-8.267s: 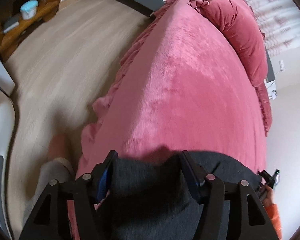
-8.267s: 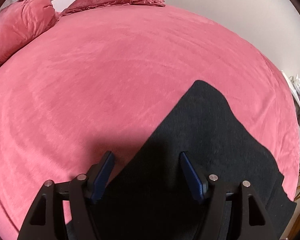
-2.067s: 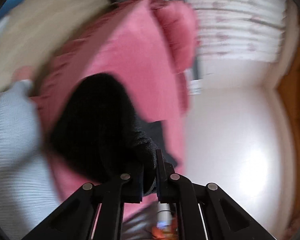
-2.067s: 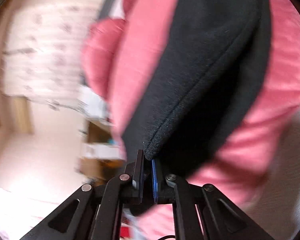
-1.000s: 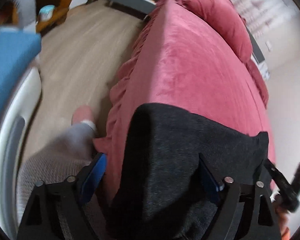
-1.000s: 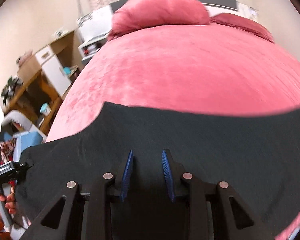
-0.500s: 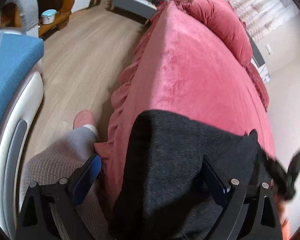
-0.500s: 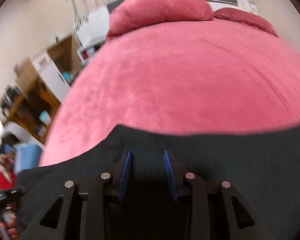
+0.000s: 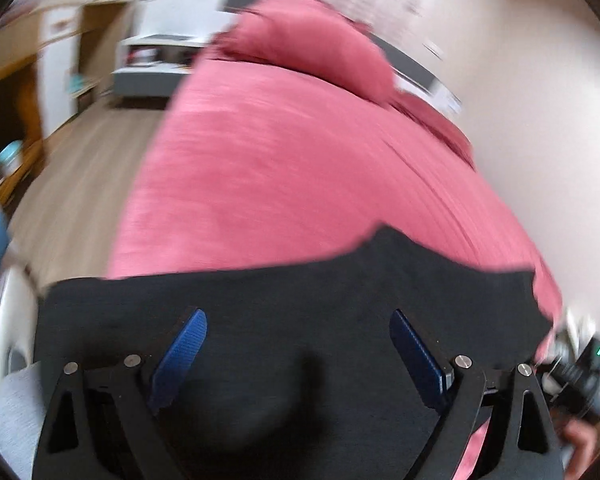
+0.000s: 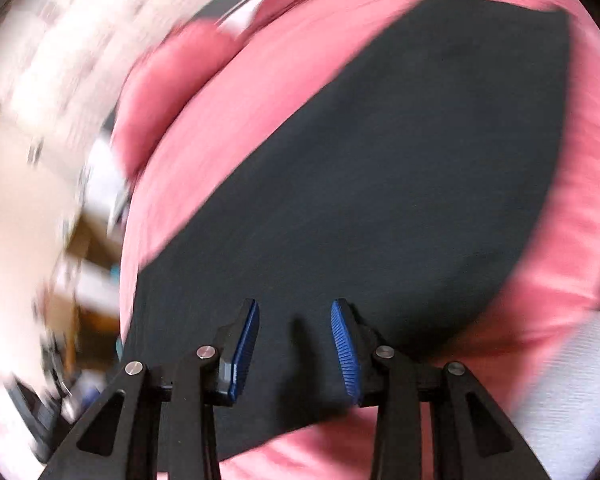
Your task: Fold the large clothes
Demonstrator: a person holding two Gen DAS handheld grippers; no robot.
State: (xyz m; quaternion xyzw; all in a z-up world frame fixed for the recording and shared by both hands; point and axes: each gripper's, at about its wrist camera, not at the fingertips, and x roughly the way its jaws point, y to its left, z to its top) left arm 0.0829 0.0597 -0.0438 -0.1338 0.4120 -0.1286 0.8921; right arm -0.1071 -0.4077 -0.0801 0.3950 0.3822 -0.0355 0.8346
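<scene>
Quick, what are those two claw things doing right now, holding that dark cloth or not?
Left gripper: open wide, holding nothing, above the dark garment.
Right gripper: open, pads clear of the garment, nothing held.

Garment (image 9: 340, 280) spread on the near end of the bed (image 9: 280, 168), pillow (image 9: 316, 48) laid at the far end, floor (image 9: 72, 184) seen left of the bed, wall (image 9: 520, 100) right

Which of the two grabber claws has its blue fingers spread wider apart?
The left gripper. Its blue pads stand far apart over the dark garment. The right gripper is open too, but with a much narrower gap, and neither is pinching the cloth.
</scene>
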